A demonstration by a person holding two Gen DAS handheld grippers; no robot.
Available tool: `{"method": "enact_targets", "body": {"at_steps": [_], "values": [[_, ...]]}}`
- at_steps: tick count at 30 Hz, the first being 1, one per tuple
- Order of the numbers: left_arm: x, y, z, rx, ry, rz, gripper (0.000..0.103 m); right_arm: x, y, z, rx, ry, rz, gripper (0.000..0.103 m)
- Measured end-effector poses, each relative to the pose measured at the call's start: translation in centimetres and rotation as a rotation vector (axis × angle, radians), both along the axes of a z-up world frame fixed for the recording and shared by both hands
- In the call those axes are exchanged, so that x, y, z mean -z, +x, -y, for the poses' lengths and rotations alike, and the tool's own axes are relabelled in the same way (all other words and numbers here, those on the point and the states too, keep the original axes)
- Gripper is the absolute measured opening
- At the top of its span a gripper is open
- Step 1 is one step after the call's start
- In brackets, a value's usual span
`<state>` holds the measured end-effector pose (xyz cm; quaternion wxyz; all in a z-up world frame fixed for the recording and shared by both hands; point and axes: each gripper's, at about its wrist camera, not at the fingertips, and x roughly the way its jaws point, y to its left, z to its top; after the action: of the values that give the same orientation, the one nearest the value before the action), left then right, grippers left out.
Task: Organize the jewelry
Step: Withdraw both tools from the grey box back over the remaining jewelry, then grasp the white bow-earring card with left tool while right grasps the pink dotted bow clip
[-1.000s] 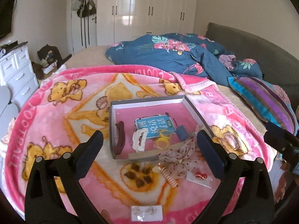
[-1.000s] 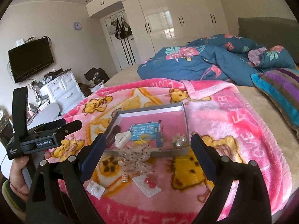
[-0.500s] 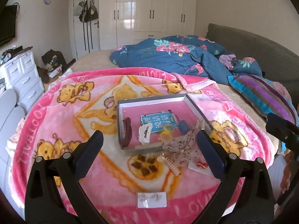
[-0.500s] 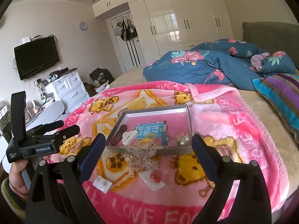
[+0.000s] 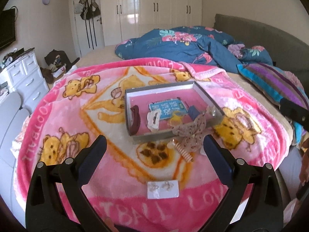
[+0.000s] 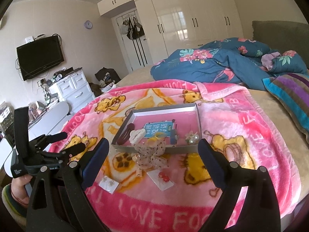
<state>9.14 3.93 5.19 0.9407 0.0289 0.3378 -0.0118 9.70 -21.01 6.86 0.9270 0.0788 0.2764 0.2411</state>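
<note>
Both grippers, left gripper [image 5: 154,150] and right gripper [image 6: 153,150], hover wide open and empty above an earring card [image 5: 162,189], lace bow [image 5: 190,133] and tray [image 5: 133,137] beyond; soft blanket [image 5: 58,116] may snag pinches.

Ahead of me a pink blanket [image 5: 63,116] printed with yellow bears covers the near end of the bed [image 6: 135,77]. Behind it lies a rumpled blue floral duvet [image 5: 183,44], with a striped pillow [image 6: 289,90] to its right. White wardrobes [image 6: 193,19] fill the far wall, and bags [image 5: 88,9] hang on a door beside them. Off to my left stands a white dresser [image 6: 75,92] (its top cluttered), a dark television [image 6: 40,57] mounted above it, and a small round clock [image 6: 88,24] higher on the wall.
</note>
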Motion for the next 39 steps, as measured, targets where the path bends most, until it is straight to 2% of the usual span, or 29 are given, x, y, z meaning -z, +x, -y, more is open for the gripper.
{"method": "enact_targets", "body": {"at_steps": [13,18,31,39], "values": [[3.3,-0.6,0.4,0.002,0.04,-0.077,0.094,2.1,0.4,-0.6,-0.034,-0.016,-0.049,0.093],[5.0,-0.6,0.5,0.014,0.047,-0.12,0.094,3.9,0.9,-1.1,-0.052,-0.046,-0.098,0.093],[10.4,0.9,0.6,0.047,-0.005,-0.292,0.094,7.5,2.2,-1.7,-0.055,-0.069,-0.182,0.093],[12.0,1.6,0.6,0.026,-0.029,-0.363,0.094,8.8,3.1,-2.0,-0.058,-0.075,-0.209,0.093]]}}
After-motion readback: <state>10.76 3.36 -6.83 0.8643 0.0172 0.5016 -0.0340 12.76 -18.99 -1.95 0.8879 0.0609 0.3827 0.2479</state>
